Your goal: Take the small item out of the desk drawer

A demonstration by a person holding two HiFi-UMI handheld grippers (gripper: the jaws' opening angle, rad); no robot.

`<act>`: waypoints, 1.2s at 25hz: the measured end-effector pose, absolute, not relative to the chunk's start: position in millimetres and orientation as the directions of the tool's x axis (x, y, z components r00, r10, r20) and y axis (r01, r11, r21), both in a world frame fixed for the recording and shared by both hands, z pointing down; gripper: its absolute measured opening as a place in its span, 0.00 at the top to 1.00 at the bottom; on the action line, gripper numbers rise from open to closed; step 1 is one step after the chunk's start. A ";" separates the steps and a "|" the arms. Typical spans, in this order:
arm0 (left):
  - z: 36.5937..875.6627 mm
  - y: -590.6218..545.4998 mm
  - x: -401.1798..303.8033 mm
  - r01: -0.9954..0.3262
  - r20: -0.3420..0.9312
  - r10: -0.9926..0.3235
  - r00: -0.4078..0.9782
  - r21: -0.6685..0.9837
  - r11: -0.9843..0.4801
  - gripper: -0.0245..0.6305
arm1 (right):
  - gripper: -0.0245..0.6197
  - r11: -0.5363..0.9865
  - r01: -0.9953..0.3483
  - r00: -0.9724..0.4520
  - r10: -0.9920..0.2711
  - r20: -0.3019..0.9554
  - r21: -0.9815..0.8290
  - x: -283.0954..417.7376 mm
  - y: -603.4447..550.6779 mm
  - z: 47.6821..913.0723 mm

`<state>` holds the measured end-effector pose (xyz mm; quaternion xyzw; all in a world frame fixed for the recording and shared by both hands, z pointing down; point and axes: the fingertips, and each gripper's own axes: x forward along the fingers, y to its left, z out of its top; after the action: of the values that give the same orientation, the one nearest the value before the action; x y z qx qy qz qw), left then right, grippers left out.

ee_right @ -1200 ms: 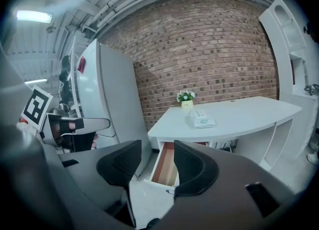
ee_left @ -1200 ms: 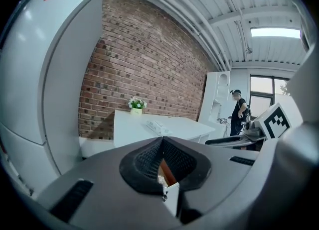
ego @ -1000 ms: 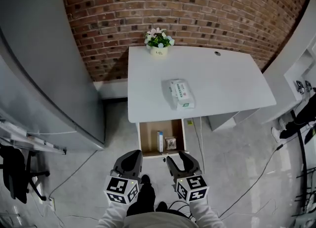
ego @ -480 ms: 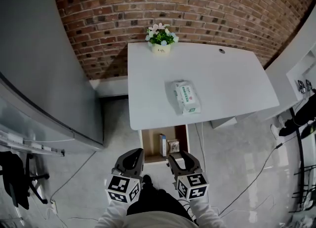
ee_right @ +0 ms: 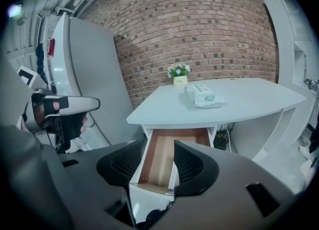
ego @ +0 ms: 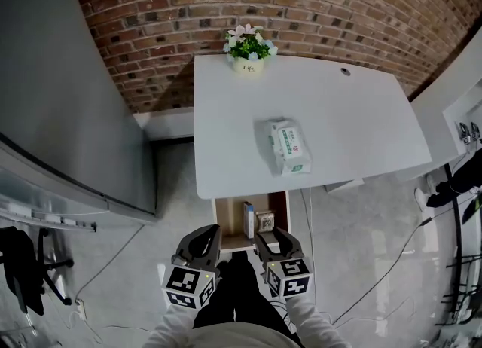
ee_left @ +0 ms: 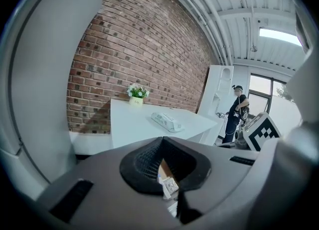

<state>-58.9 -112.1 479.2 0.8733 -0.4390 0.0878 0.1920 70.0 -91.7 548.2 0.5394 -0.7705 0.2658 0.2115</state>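
The wooden desk drawer point(ego: 226, 222) stands pulled out under the front of the white desk point(ego: 226, 128). In it lie a small square box point(ego: 263, 221) and an upright blue-and-white item point(ego: 248, 220). My left gripper point(ego: 209, 230) is at the drawer's front left corner, shut and holding nothing. The small box point(ee_left: 169, 184) shows through the hole behind its touching tips point(ee_left: 162, 141). My right gripper point(ego: 271, 233) is open at the drawer's front right. In its own view the right gripper point(ee_right: 158, 147) frames the bare drawer floor point(ee_right: 158, 160); the items are hidden there.
A pack of wipes point(ego: 290, 145) lies mid-desk and a small flower pot point(ego: 248, 47) stands at its back edge by the brick wall. A tall grey cabinet point(ego: 68, 113) stands left. Cables point(ego: 392, 264) run over the floor on the right. A person point(ee_left: 238, 113) stands far off.
Both grippers have moved forward to the drawer's front edge, the right one now over its front right corner. The drawer's contents have not moved.
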 end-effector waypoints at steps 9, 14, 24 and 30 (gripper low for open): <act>493.0 -132.5 -51.4 -0.811 0.354 -0.730 0.585 0.266 -0.521 0.94 | 0.63 0.281 -0.935 -0.350 -0.645 0.679 -0.215 72.0 -115.2 592.6; 505.2 -144.4 -54.7 -0.826 0.382 -0.732 0.564 0.270 -0.495 0.93 | 0.63 0.277 -0.930 -0.363 -0.589 0.722 -0.242 70.5 -125.4 623.6; 532.6 -157.4 -49.9 -0.834 0.429 -0.716 0.551 0.279 -0.476 0.94 | 0.63 0.298 -0.927 -0.356 -0.504 0.787 -0.229 62.1 -149.5 674.8; 545.9 -166.6 -50.1 -0.841 0.446 -0.713 0.541 0.281 -0.462 0.93 | 0.63 0.274 -0.932 -0.341 -0.451 0.825 -0.236 64.0 -159.6 704.6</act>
<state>-50.1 -166.6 545.9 0.8446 -0.4599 0.1339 0.2394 64.0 -159.6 704.6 0.4740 -0.7297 0.3719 0.3234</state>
